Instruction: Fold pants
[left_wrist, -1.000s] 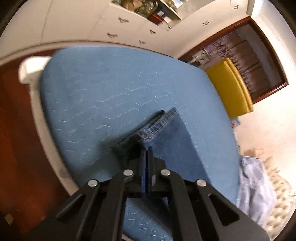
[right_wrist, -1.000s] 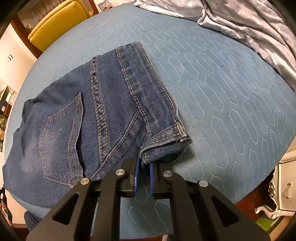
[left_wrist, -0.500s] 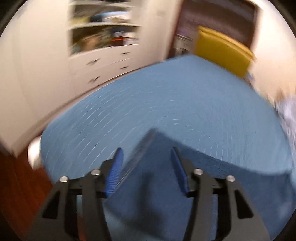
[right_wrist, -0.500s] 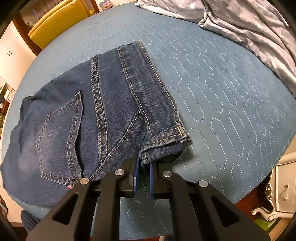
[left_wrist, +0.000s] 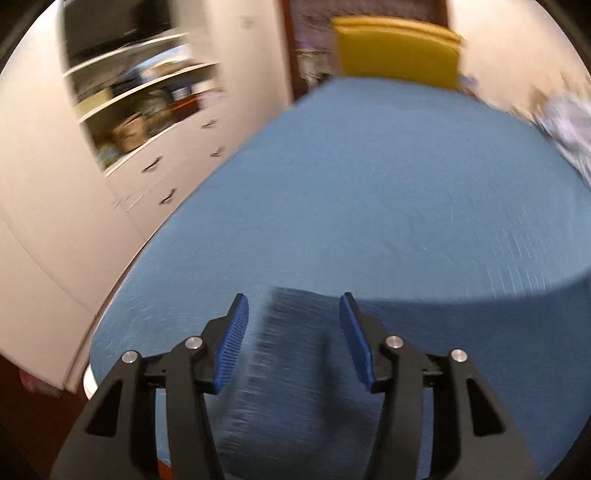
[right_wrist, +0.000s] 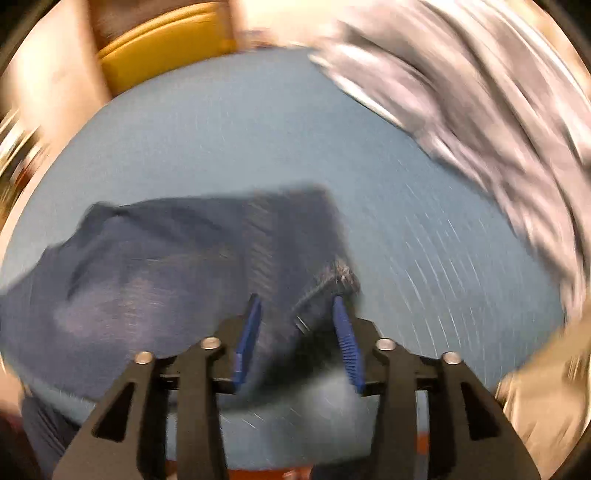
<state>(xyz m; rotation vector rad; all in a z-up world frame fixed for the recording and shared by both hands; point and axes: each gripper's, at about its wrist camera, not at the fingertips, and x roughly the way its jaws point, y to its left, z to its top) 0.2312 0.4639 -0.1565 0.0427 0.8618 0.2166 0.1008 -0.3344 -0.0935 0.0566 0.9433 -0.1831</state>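
Both frames are heavily motion-blurred, so detail is limited. Your left gripper (left_wrist: 293, 332) stands with its jaws spread wide and nothing held; a folded edge of the jeans (right_wrist: 177, 273) lies just beyond and between them. Your right gripper (right_wrist: 295, 332) is likewise spread, with the hem (right_wrist: 328, 280) loose between the blue pads (right_wrist: 247, 336). The jeans lie folded on the near part of the blue mattress (left_wrist: 388, 192), well apart from the grey blanket (right_wrist: 480, 110) at far right. In my judgement, you should draw clear without snagging the hem, then check edge alignment before the next fold.
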